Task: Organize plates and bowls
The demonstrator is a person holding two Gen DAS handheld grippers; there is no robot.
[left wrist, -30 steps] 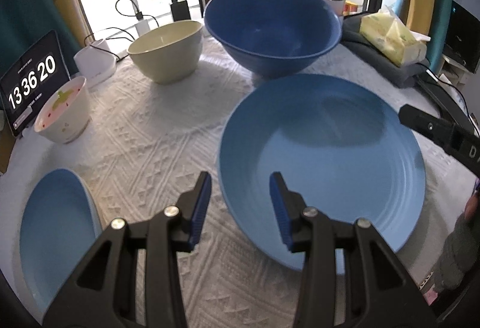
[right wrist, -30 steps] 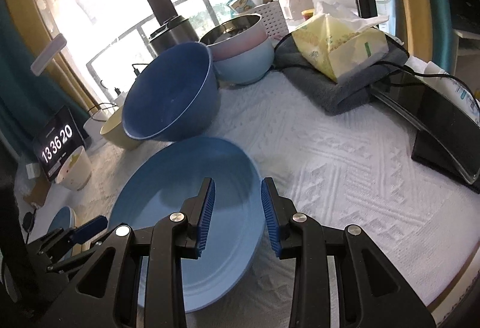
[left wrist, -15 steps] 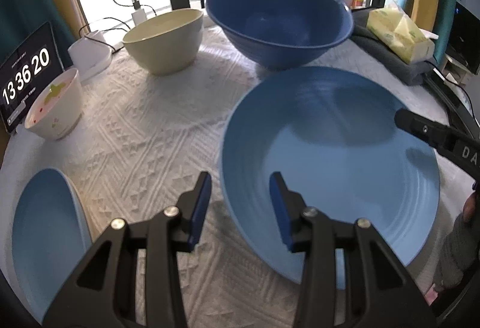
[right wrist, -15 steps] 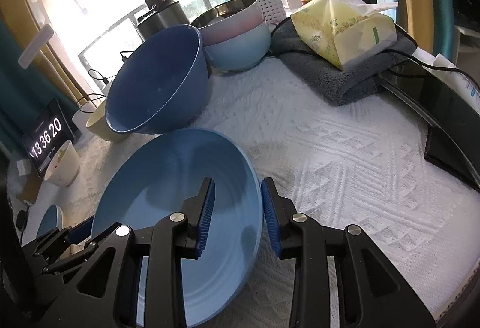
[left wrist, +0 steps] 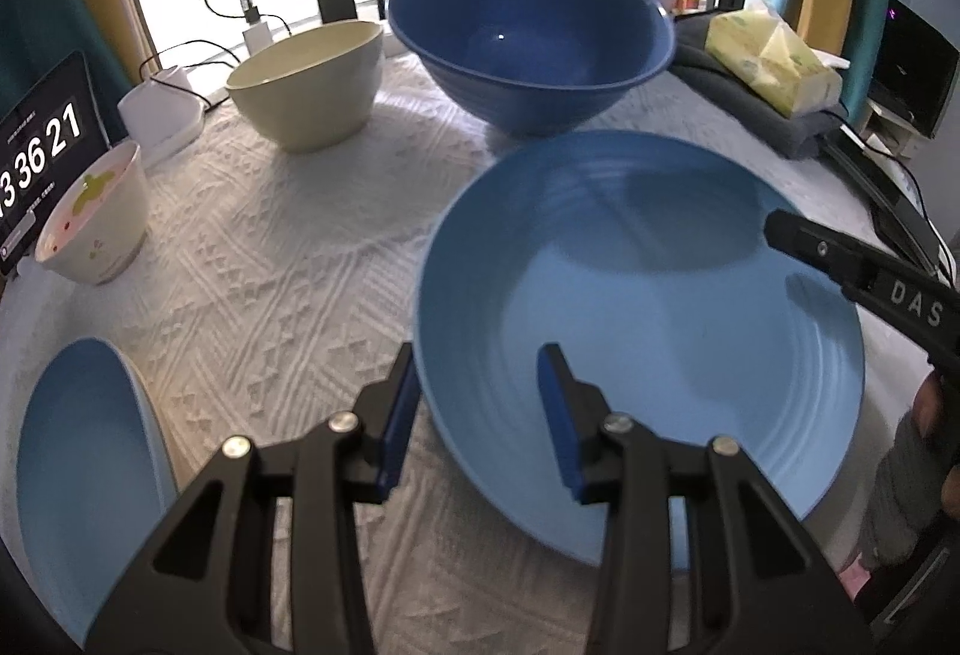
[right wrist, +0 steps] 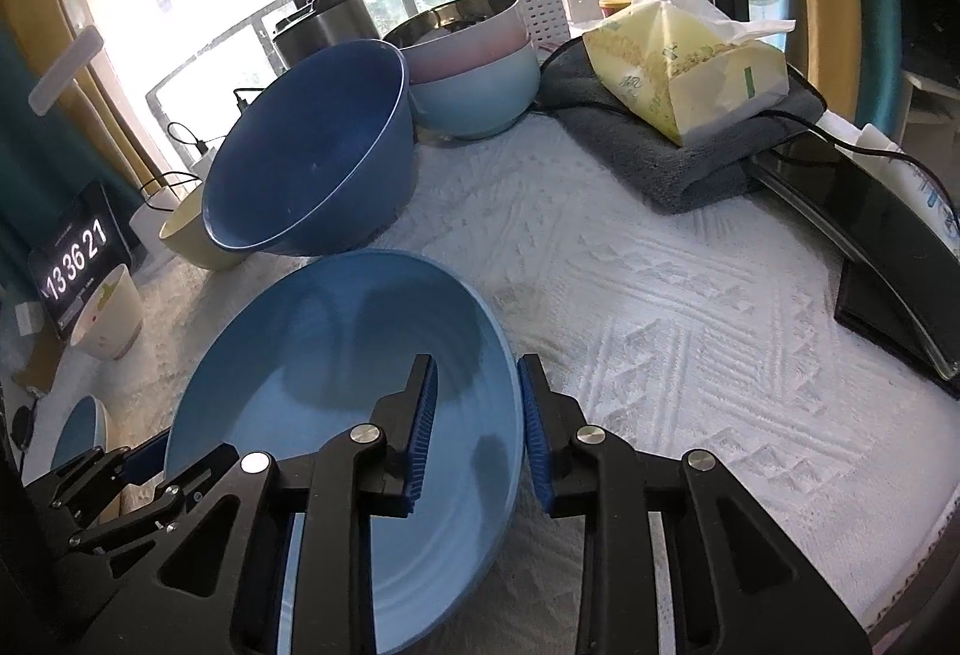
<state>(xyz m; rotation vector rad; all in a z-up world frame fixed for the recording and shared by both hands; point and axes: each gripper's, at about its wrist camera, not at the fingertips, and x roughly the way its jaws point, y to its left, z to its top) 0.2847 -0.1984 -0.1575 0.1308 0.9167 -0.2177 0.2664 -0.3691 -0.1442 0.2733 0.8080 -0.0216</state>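
Note:
A large light blue plate (left wrist: 648, 331) lies on the white textured cloth. My left gripper (left wrist: 477, 394) is open, its jaws straddling the plate's near left rim. My right gripper (right wrist: 474, 403) is open, its jaws straddling the plate's (right wrist: 336, 391) right rim. Behind the plate stand a big dark blue bowl (left wrist: 528, 31), a cream bowl (left wrist: 309, 85) and a small white patterned bowl (left wrist: 93, 217). A second light blue plate (left wrist: 84, 469) lies at the near left.
Stacked pink and pale blue bowls (right wrist: 474, 67) stand at the back. A tissue pack (right wrist: 684, 61) rests on a grey towel (right wrist: 672, 145) at the right. A clock display (left wrist: 36, 157), chargers and cables line the left back. A black device (right wrist: 888, 259) lies at the right edge.
Both grippers have moved forward onto the large plate's rim from opposite sides. The plate now looks tilted and nearer in both views.

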